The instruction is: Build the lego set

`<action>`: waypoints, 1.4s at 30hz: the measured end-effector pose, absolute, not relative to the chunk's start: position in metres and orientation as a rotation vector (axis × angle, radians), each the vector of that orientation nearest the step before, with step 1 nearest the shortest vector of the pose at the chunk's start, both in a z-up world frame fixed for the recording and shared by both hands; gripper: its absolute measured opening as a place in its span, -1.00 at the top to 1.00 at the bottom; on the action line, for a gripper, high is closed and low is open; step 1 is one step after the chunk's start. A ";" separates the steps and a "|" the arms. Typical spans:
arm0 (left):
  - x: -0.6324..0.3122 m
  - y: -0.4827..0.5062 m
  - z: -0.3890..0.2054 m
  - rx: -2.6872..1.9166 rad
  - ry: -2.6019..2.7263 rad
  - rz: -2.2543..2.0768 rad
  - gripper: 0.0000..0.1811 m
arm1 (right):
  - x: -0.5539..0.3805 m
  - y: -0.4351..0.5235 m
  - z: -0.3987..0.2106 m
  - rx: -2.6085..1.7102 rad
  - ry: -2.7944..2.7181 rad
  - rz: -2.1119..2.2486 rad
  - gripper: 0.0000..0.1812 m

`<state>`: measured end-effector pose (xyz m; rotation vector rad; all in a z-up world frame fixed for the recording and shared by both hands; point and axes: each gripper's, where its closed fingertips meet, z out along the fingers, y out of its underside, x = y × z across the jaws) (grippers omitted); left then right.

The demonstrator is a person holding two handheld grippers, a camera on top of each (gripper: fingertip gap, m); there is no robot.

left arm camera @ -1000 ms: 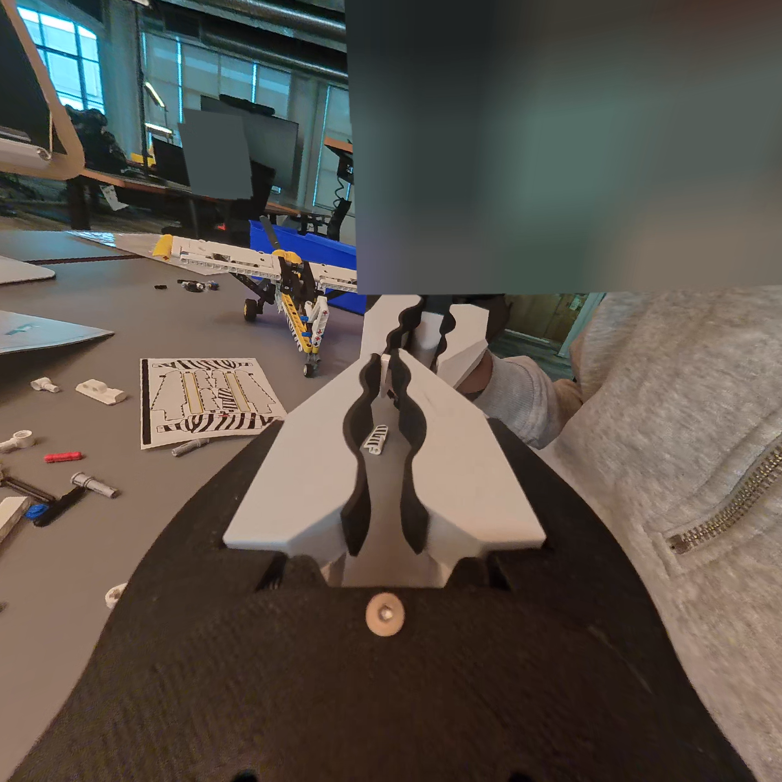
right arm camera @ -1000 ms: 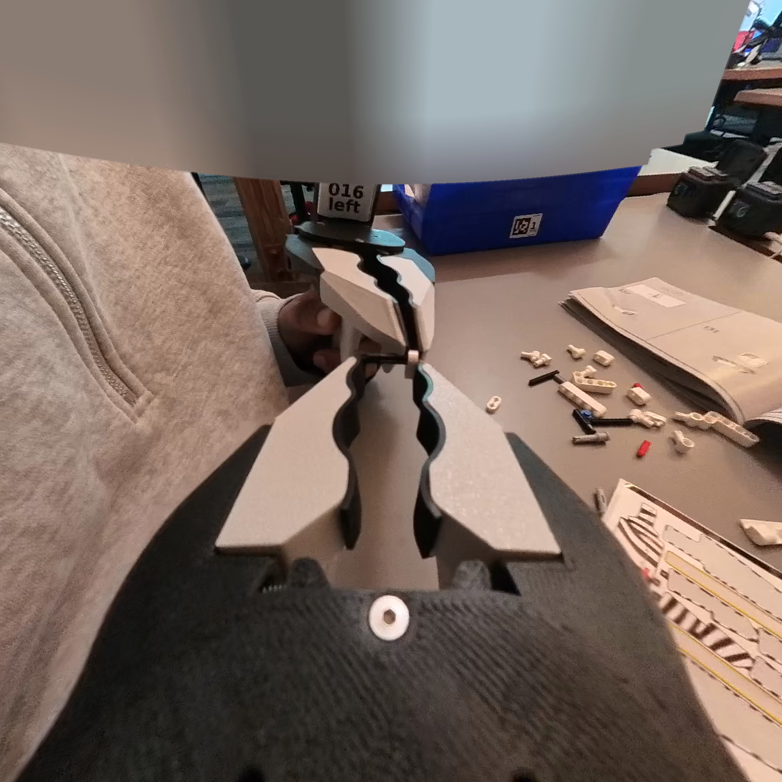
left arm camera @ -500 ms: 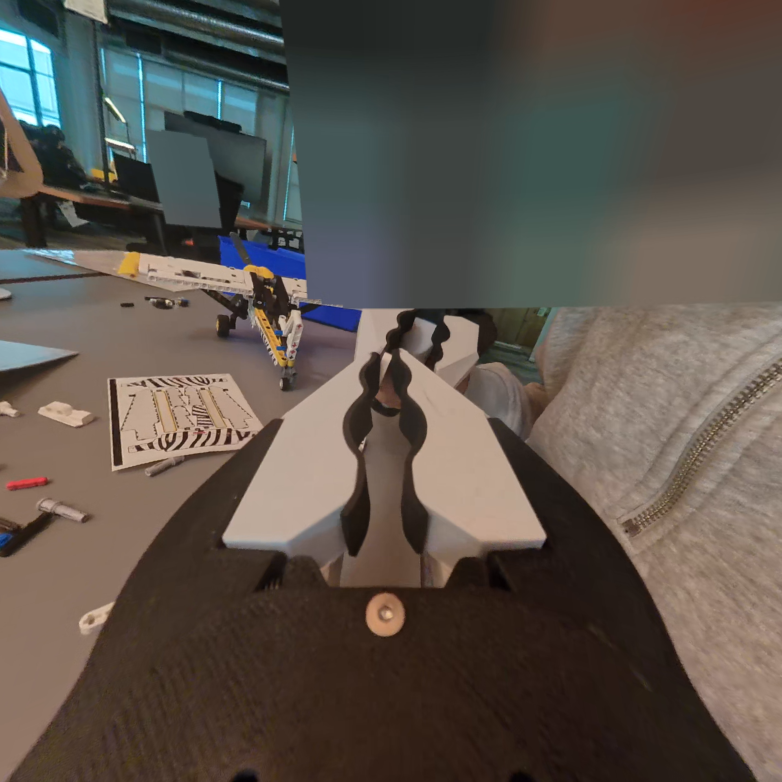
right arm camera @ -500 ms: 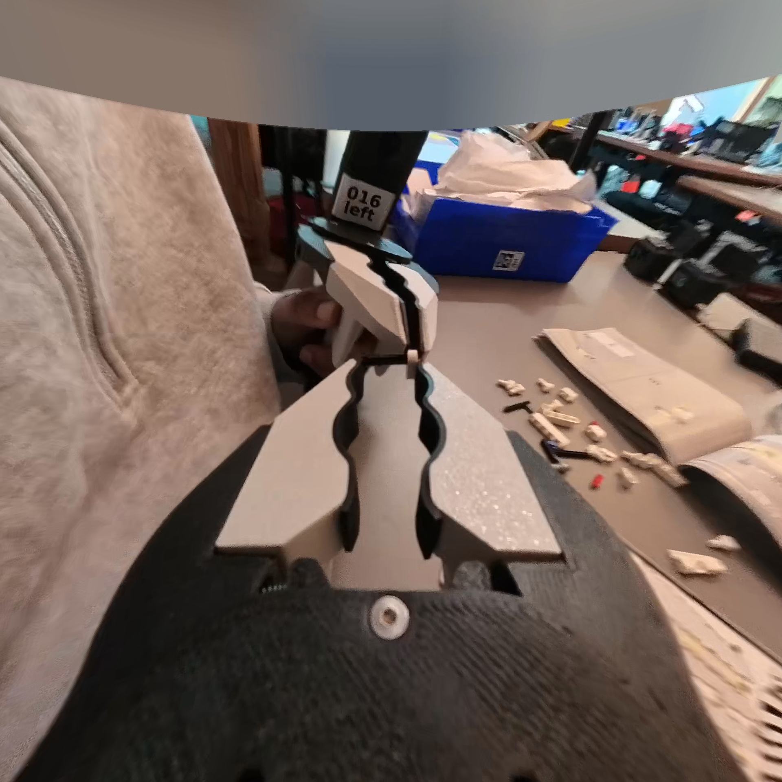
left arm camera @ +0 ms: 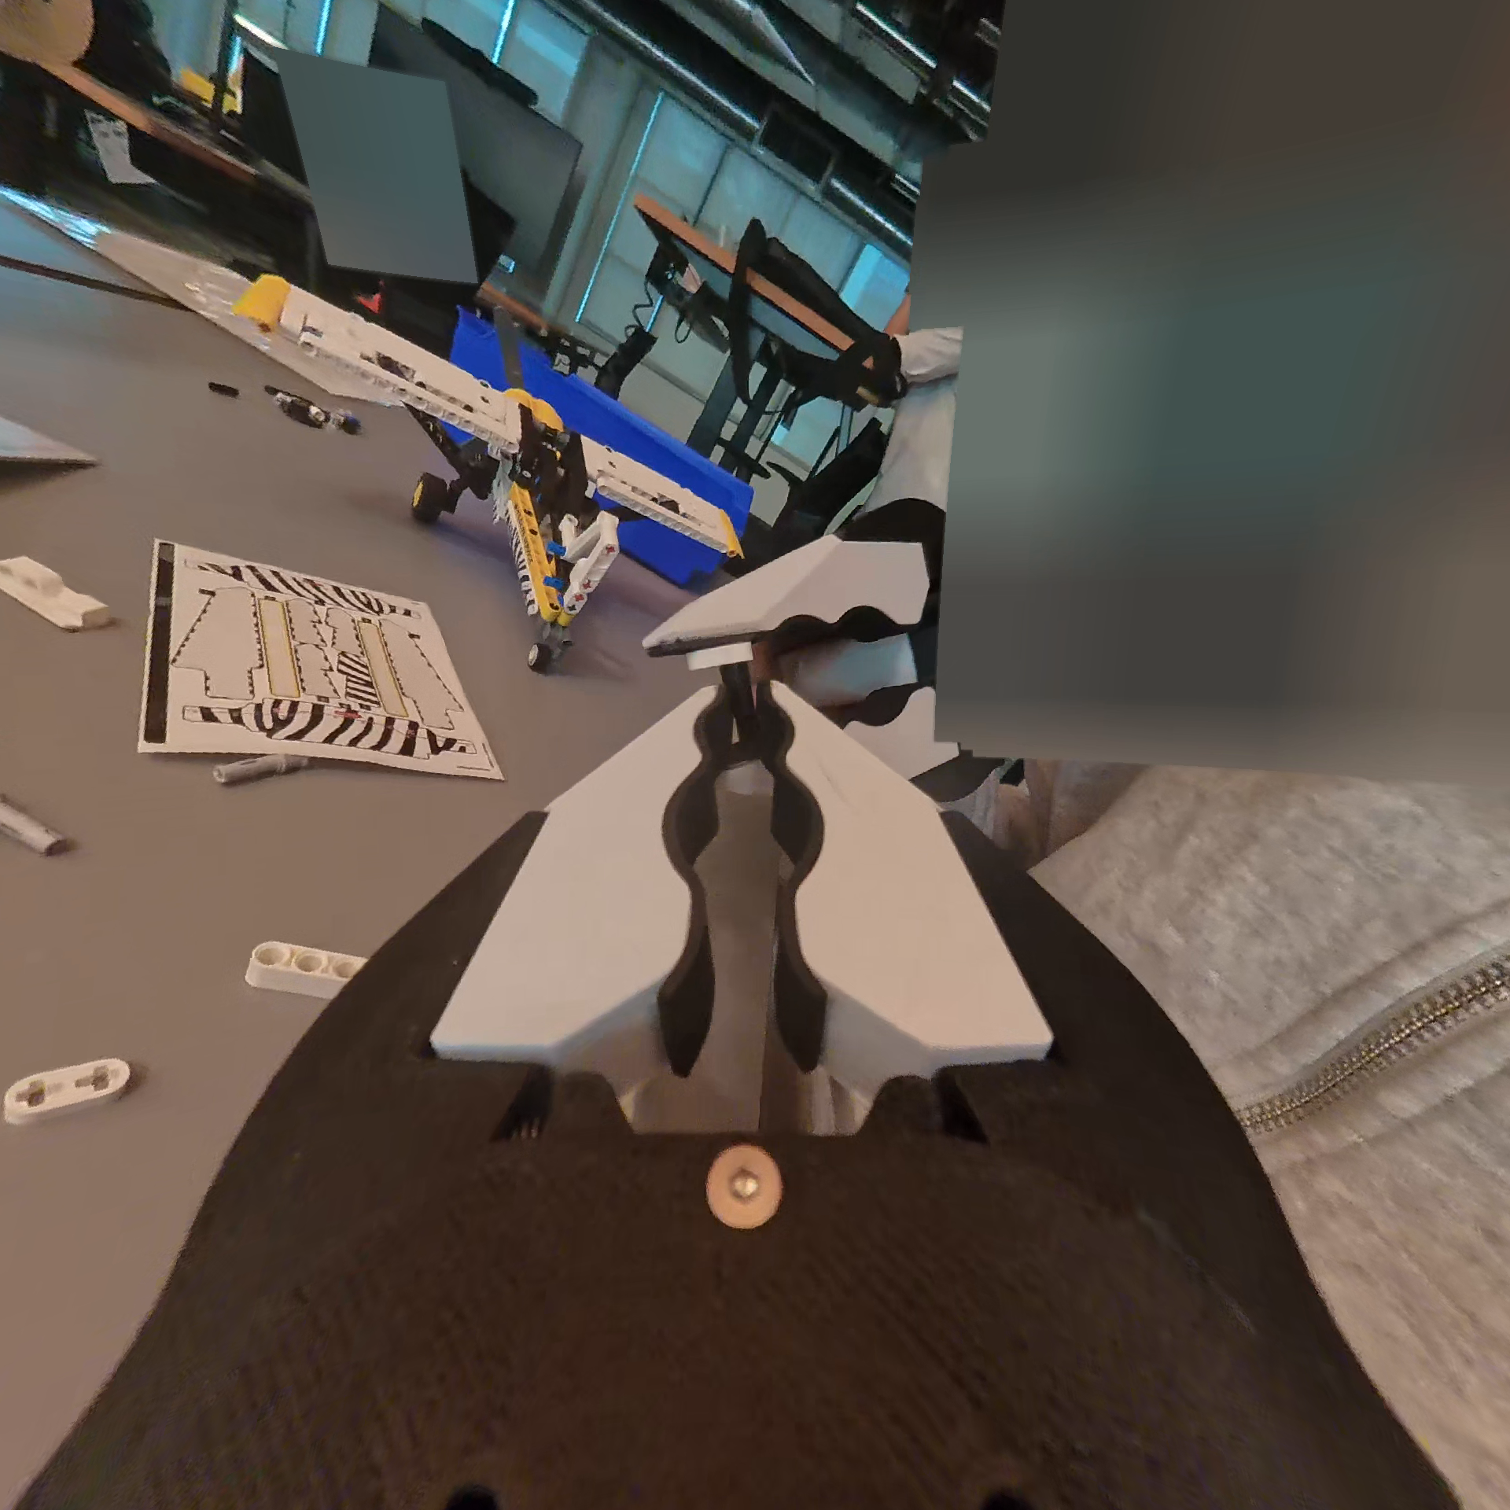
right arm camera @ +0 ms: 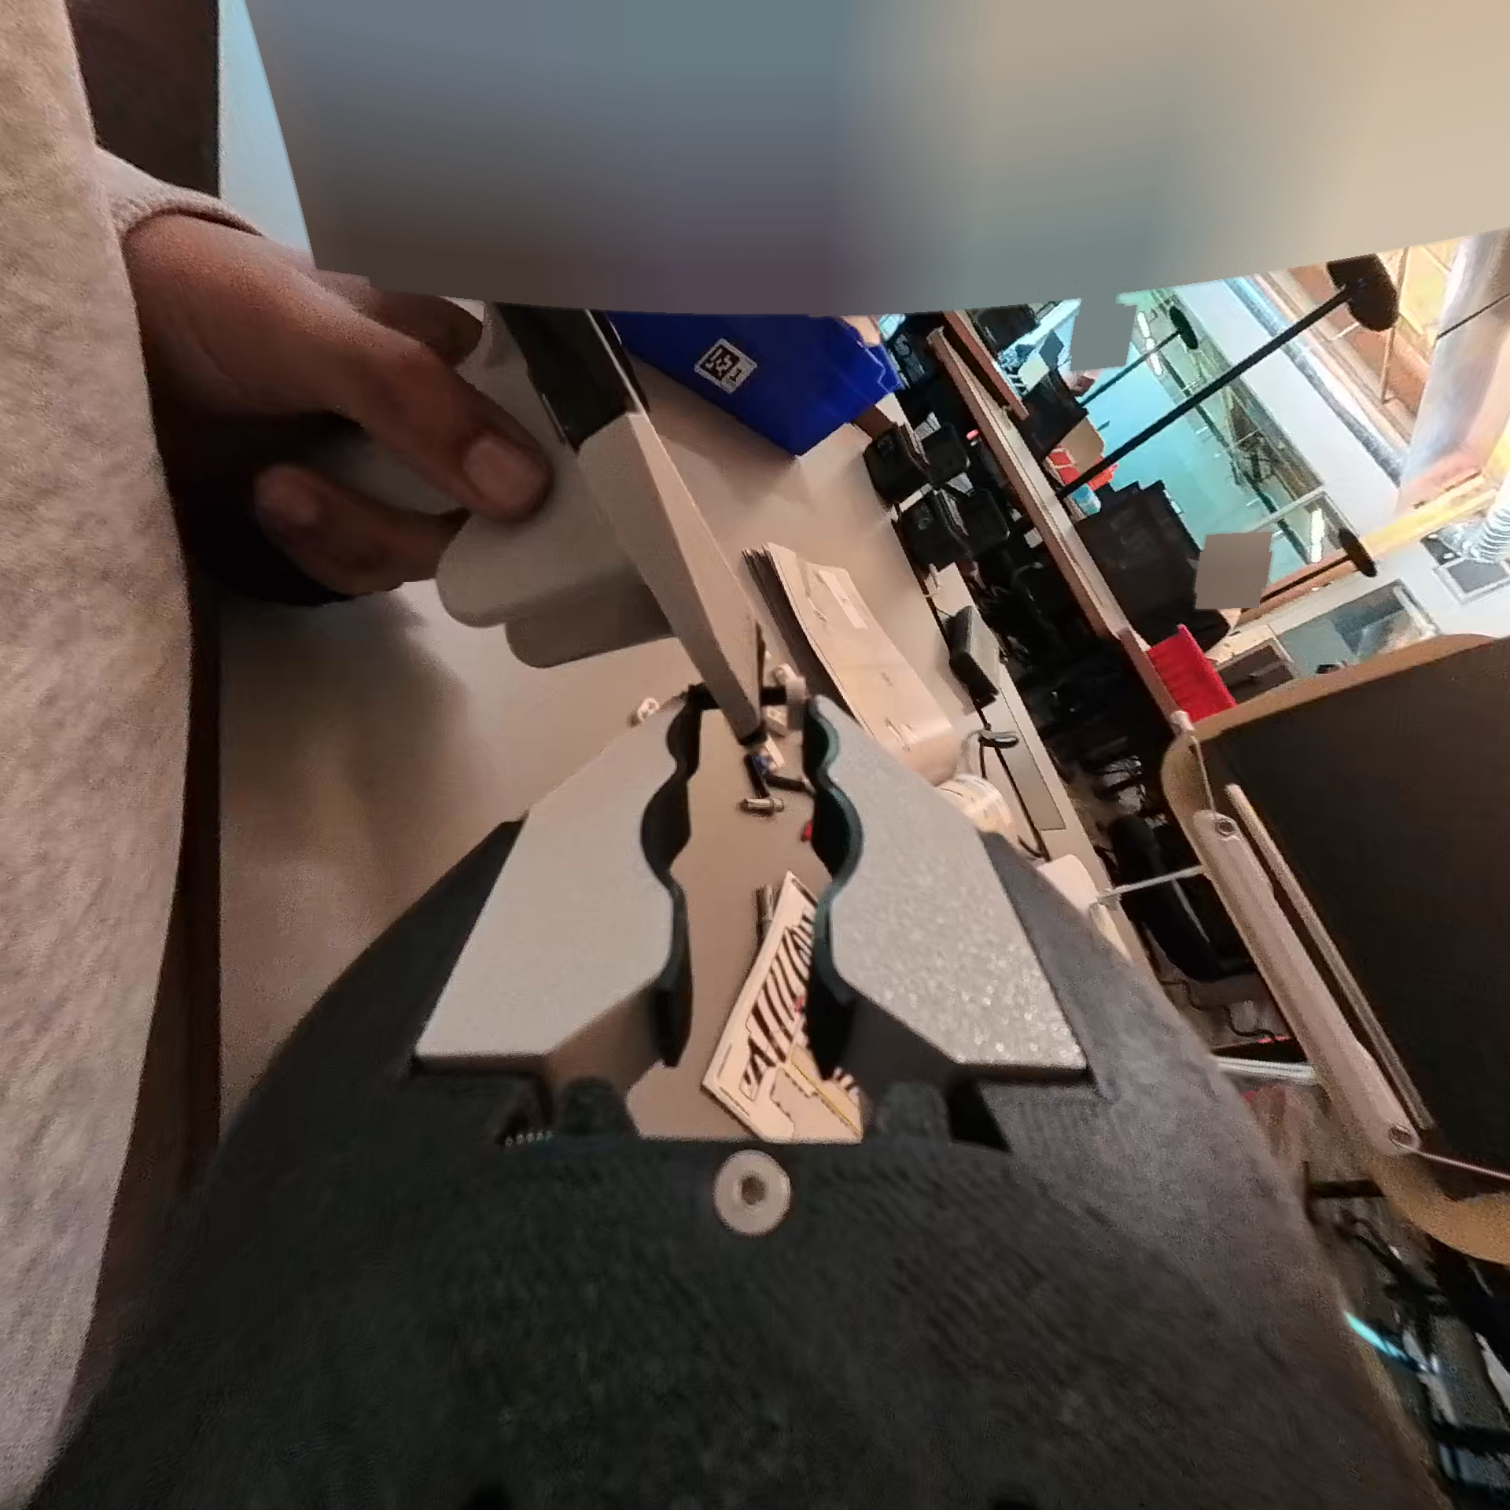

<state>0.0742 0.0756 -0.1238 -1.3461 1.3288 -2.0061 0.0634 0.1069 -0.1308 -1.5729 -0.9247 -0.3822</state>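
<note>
My left gripper (left arm camera: 739,723) is shut on a thin black axle (left arm camera: 738,694) that sticks out past its tips. A small white piece (left arm camera: 719,656) sits on the axle's far end, against the upper finger (left arm camera: 784,592) of my right gripper, which lies on its side there. In the right wrist view, my right gripper (right arm camera: 752,715) has its jaws apart. The left gripper's finger (right arm camera: 694,605) reaches down between them. The white piece (right arm camera: 786,693) sits just inside the right fingertip. A hand (right arm camera: 368,457) holds the left gripper.
A partly built white, yellow and black plane (left arm camera: 523,457) stands on the grey table (left arm camera: 163,858) in front of a blue bin (left arm camera: 654,482). A zebra-striped sticker sheet (left arm camera: 302,654), a white beam (left arm camera: 302,968), other loose parts and a booklet (right arm camera: 842,621) lie around. A grey sweatshirt (left arm camera: 1226,940) is close by. Both grippers' tips are close together, under 4 cm apart.
Both grippers have tilted and rolled while staying tip to tip. The right gripper now lies on its side against the white piece. The left gripper still holds the axle.
</note>
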 end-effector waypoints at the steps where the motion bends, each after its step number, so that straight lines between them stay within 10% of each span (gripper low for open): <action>1: 0.073 0.076 -0.123 -1.347 1.324 -2.026 0.95 | 0.063 0.107 -0.130 -1.566 -0.925 -0.384 0.73; 42: 0.064 0.057 -0.122 -1.382 1.384 -2.446 0.95 | 0.048 0.096 -0.133 -1.530 -0.947 -0.102 0.70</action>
